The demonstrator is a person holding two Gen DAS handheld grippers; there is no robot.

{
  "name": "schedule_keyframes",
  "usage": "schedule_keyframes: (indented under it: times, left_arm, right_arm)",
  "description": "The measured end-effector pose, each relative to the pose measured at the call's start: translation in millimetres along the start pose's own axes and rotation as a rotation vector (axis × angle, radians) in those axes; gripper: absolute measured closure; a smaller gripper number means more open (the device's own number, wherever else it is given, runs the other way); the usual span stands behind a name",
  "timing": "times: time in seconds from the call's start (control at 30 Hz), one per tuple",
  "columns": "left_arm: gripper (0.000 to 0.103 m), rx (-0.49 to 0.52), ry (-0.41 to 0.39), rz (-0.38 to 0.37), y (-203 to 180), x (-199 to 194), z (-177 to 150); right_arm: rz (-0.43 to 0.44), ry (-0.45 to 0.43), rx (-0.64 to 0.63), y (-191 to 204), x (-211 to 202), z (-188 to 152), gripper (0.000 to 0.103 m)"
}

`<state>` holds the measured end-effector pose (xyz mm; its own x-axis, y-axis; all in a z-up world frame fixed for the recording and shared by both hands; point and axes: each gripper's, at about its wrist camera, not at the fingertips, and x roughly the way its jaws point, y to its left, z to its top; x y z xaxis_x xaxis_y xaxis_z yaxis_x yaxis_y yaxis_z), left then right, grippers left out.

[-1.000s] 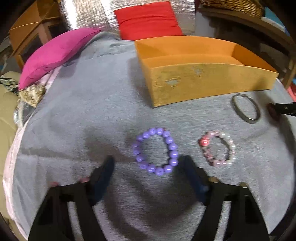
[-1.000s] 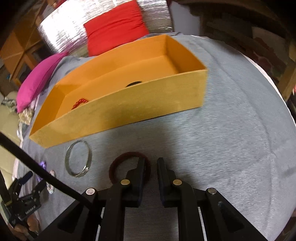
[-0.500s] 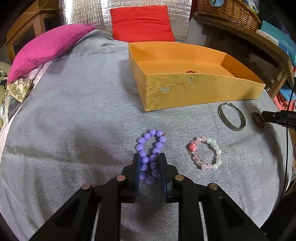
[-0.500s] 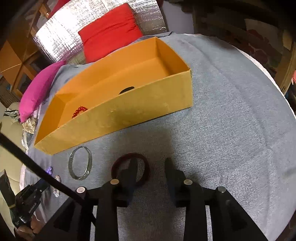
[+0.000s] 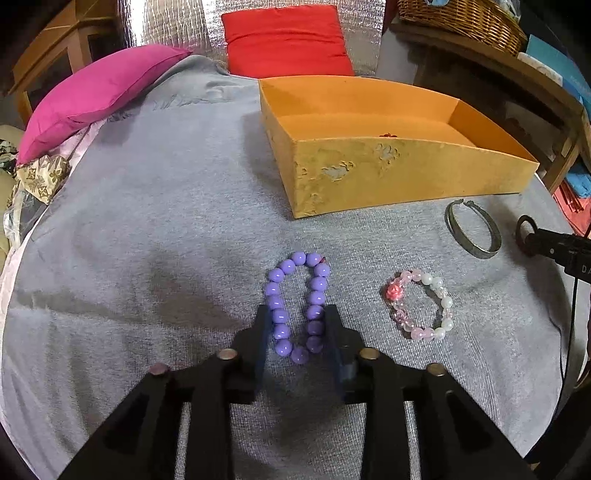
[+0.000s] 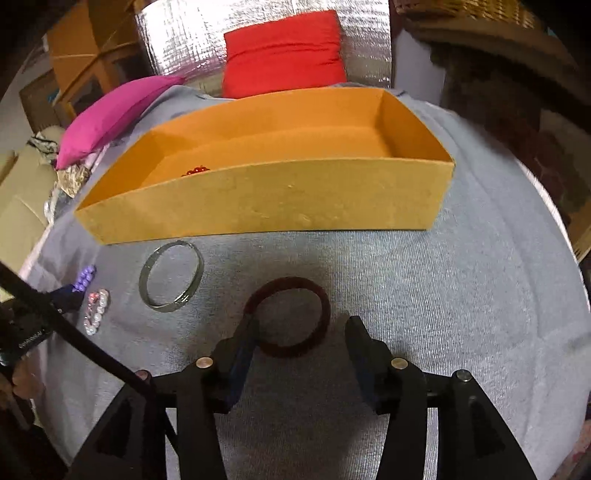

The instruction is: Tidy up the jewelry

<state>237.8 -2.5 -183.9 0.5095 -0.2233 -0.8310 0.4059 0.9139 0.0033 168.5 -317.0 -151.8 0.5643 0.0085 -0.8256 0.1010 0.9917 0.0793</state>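
Observation:
A purple bead bracelet (image 5: 317, 295) lies on the grey cloth, squeezed into a narrow oval between my left gripper's (image 5: 297, 319) fingers. The jaws are opening, but both pads still touch the beads. To its right lie a pink and white bead bracelet (image 5: 421, 332) and a silver bangle (image 5: 476, 251). In the right wrist view a dark red bangle (image 6: 321, 295) lies flat between my right gripper's (image 6: 301, 323) fingers. Those jaws are opening too: the left finger is at the bangle's rim and the right finger is apart from it. Behind stands an orange box (image 6: 277, 199) holding red beads (image 6: 195, 170).
A pink cushion (image 5: 96, 96) and a red cushion (image 5: 284, 40) lie behind the box, with a wicker basket (image 5: 461, 18) on a shelf at the back right. A black cable (image 6: 74, 332) crosses the lower left of the right wrist view. The silver bangle (image 6: 192, 288) lies left of the dark red one.
My left gripper closed from wide open onto the purple bracelet, squashing it from a ring into an oval, then eased slightly wider. My right gripper's jaws spread from shut to astride the dark red bangle.

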Motion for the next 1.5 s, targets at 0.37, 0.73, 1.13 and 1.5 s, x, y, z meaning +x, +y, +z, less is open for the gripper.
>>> schedule_keyframes:
  times: [0.37, 0.73, 1.13, 1.5]
  left_arm:
    - [0.086, -0.003, -0.031, -0.045, -20, -1, 10]
    - [0.096, -0.047, -0.073, -0.052, -10, -12, 16]
    - [0.039, -0.007, -0.067, -0.038, -1, -19, 6]
    - [0.039, 0.123, 0.023, -0.038, -24, 0, 0]
  right_arm:
    - [-0.106, 0.001, 0.051, 18, 14, 10, 0.092]
    - [-0.016, -0.029, 0.199, -8, -6, 22, 0.093]
    - [0.038, 0.028, 0.223, -20, -4, 18, 0.053]
    - [0.019, 0.030, -0.011, 12, 4, 6, 0.047]
